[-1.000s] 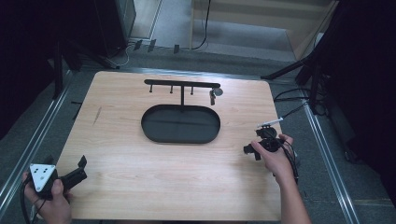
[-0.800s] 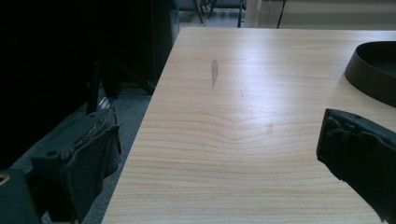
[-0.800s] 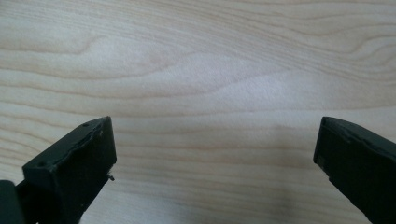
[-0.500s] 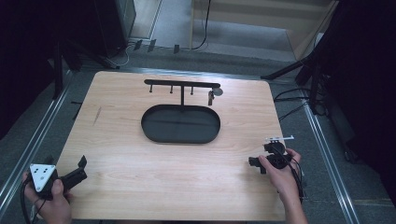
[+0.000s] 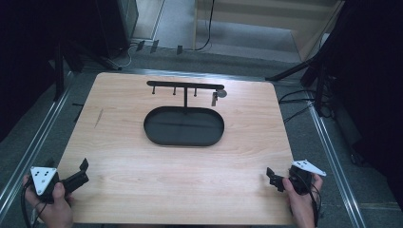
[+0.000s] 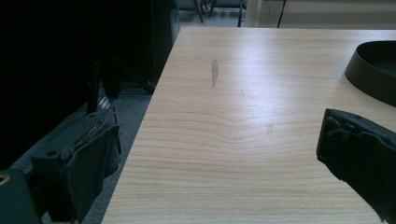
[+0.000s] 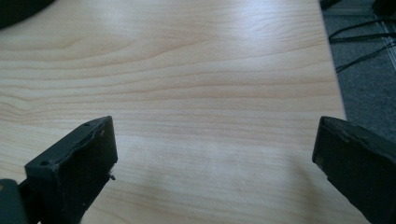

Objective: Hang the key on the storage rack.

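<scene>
A black oval tray (image 5: 184,126) lies mid-table, and a black hook rack (image 5: 185,86) stands on a post rising from its far side. A small silvery piece (image 5: 216,96) hangs at the rack's right end. My left gripper (image 5: 81,172) rests at the table's near-left corner, open with nothing between its jaws. The left gripper view looks past that same gripper (image 6: 219,126) over bare wood, with the tray's wall (image 6: 373,70) at the right. My right gripper (image 5: 274,179) sits near the near-right corner, open and empty. In its own view the right gripper (image 7: 215,128) stands just above the wood.
The wooden table (image 5: 123,142) has metal rails along both sides. Cables (image 5: 297,102) and dark stand legs lie on the floor to the right. A faint grey scuff (image 6: 214,72) marks the wood at the left.
My right gripper has drawn back from the table's right-middle toward the near-right corner. The left gripper has stayed put.
</scene>
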A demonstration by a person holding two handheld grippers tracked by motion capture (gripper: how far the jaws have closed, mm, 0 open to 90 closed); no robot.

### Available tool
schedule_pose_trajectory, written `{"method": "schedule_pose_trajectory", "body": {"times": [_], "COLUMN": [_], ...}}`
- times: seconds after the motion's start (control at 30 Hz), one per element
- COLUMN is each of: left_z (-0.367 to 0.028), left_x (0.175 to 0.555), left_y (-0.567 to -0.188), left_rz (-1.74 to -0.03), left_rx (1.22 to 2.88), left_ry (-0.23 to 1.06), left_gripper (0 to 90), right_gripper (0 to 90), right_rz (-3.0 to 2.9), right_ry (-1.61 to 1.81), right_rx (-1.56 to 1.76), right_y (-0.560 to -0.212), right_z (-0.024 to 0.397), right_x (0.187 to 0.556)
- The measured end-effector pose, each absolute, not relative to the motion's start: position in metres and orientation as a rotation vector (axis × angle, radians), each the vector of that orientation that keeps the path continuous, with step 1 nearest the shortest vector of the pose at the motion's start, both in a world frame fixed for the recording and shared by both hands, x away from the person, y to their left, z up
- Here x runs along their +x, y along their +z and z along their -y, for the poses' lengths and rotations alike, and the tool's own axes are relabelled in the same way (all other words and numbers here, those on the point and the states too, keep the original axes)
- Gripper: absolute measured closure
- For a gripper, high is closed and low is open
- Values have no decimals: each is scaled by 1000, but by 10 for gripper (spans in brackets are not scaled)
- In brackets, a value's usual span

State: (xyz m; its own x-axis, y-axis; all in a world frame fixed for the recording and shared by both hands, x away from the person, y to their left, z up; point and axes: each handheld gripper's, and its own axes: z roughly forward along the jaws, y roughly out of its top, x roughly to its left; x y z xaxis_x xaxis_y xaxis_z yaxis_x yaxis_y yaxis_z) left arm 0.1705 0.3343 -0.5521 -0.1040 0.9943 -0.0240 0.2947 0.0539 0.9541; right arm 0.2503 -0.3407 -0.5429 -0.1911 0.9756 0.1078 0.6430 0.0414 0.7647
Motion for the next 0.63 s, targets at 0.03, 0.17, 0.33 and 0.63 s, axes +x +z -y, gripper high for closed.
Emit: {"method": "schedule_pose_trajectory", "body": {"times": [0.03, 0.17, 0.33, 0.63], "left_z": [-334, -335, -336, -336], "left_x": [170, 171, 171, 171], "left_y": [-552, -552, -552, -552], "left_rz": [-1524, -1526, -1536, -1540], "left_rx": [1348, 1349, 1339, 1333], "left_ry": [1095, 1091, 1078, 1077], "left_gripper": [4, 5, 4, 4], "right_gripper": [0, 0, 7, 45], "right_rz": [-1857, -1803, -1718, -1674], "right_ry": [1005, 1044, 1069, 1028], "right_rx": [1615, 1594, 1591, 1577], "right_y": [-543, -545, -545, -545], "right_z": [344, 351, 355, 351], "right_x": [246, 234, 225, 224]}}
